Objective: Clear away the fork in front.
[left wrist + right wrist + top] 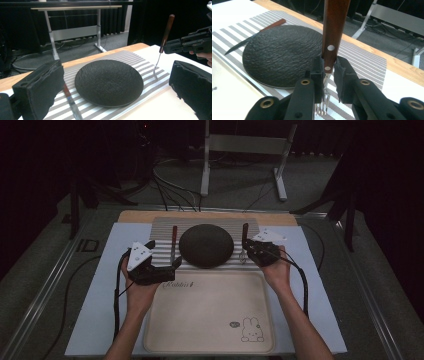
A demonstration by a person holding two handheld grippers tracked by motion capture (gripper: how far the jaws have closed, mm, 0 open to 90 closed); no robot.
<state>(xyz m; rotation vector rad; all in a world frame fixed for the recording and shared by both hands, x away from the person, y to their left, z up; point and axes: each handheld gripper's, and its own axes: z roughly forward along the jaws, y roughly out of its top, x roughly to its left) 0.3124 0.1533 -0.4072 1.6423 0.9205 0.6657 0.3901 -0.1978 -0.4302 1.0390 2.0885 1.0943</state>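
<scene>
A round black plate (206,245) sits in the middle of a grey striped placemat (165,226). A wood-handled knife (174,242) lies on the mat just left of the plate. My right gripper (247,250) is shut on the wooden handle of a fork (332,30), which stands nearly upright at the plate's right side. Its tines (322,107) point down at the mat. My left gripper (164,254) hangs open by the mat's front left corner, with nothing between its fingers (37,92). It faces the plate (108,82) and the fork (163,40).
A beige tray (210,312) with a rabbit drawing lies in front of the placemat, between my forearms. A white sheet (100,290) covers the table. Cables trail from both grippers. A table frame (245,150) stands on the floor beyond the far edge.
</scene>
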